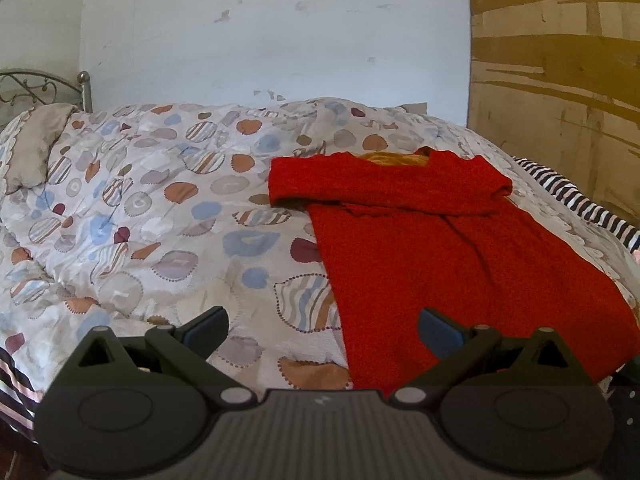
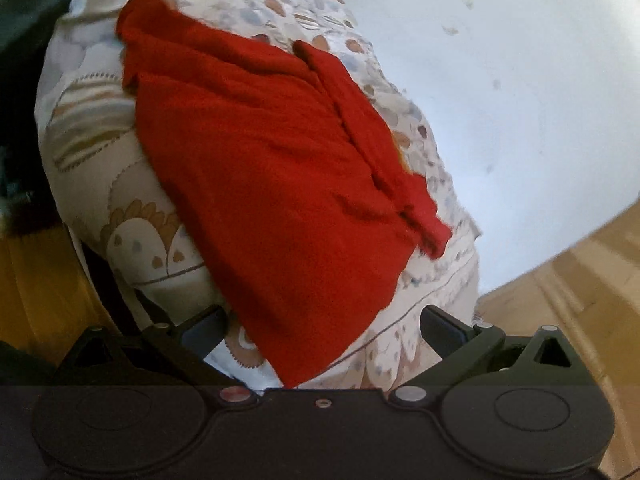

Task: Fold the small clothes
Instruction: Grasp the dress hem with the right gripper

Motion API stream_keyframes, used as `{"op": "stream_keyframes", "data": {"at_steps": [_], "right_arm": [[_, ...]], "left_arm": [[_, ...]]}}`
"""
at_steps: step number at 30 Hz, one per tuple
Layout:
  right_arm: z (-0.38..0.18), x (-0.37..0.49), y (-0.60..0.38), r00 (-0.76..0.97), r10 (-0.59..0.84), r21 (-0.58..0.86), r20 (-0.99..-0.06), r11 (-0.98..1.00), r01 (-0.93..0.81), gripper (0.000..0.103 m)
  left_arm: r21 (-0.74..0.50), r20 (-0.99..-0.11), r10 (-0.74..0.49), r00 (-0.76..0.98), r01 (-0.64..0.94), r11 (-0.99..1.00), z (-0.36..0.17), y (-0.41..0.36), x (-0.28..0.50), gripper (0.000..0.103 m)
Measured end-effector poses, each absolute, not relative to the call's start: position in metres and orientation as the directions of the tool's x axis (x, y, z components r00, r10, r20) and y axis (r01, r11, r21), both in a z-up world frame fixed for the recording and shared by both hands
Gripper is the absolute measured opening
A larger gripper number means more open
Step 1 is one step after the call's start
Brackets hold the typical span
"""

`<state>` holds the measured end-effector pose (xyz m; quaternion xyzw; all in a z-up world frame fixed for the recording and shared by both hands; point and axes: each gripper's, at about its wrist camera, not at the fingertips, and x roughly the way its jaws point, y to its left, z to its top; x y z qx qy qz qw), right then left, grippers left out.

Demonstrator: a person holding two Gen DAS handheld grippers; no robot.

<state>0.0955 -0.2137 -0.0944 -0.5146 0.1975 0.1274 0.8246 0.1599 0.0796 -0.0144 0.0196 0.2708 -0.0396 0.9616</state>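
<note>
A red knitted garment [image 1: 432, 248] lies flat on the patterned duvet [image 1: 160, 200], its sleeves folded across the upper body and its hem toward me. My left gripper [image 1: 323, 328] is open and empty, held just short of the garment's hem, which lies by the right finger. In the right wrist view the same red garment [image 2: 272, 184] hangs over the bed edge. My right gripper [image 2: 323, 328] is open and empty, with the garment's lower corner lying between its fingers.
A grey pillow [image 1: 36, 148] and a metal bed frame [image 1: 84, 88] stand at the far left. A striped black-and-white cloth [image 1: 580, 204] lies at the bed's right edge. A white wall [image 1: 280, 32] and a wooden panel [image 1: 560, 80] stand behind. Wooden floor [image 2: 36, 280] lies below the bed.
</note>
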Motion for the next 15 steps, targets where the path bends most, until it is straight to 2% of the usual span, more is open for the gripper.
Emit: {"op": "stream_keyframes", "data": {"at_steps": [2,4,6,8,9,10,15], "right_arm": [[-0.093,0.090,-0.213,0.884,0.040,-0.802,-0.466,0.401,-0.442,0.091],[-0.087,0.090,-0.216,0.836,0.081,-0.750,-0.542,0.402,-0.525,0.052],[-0.084,0.090,-0.218,0.805,0.104,-0.718,-0.584,0.397,-0.572,0.037],[-0.081,0.091,-0.220,0.799,0.112,-0.723,-0.591,0.364,-0.587,0.031],[-0.077,0.091,-0.220,0.802,0.110,-0.728,-0.587,0.361,-0.582,0.016],[-0.073,0.094,-0.221,0.807,0.110,-0.733,-0.580,0.361,-0.576,0.008],[-0.040,0.103,-0.221,0.783,0.164,-0.668,-0.600,0.434,-0.604,0.006]], "left_arm": [[0.025,-0.525,-0.070,0.848,0.097,0.995,-0.014,0.077,0.158,0.103],[0.035,-0.528,-0.072,0.846,0.107,0.994,-0.014,0.074,0.157,0.103],[0.043,-0.531,-0.076,0.844,0.117,0.992,-0.015,0.072,0.156,0.103],[0.047,-0.533,-0.079,0.842,0.123,0.991,-0.015,0.070,0.156,0.103],[0.047,-0.533,-0.080,0.842,0.125,0.991,-0.015,0.070,0.156,0.103],[0.048,-0.534,-0.082,0.842,0.127,0.991,-0.015,0.070,0.156,0.103],[0.034,-0.529,-0.114,0.841,0.156,0.987,-0.016,0.068,0.153,0.103]]}}
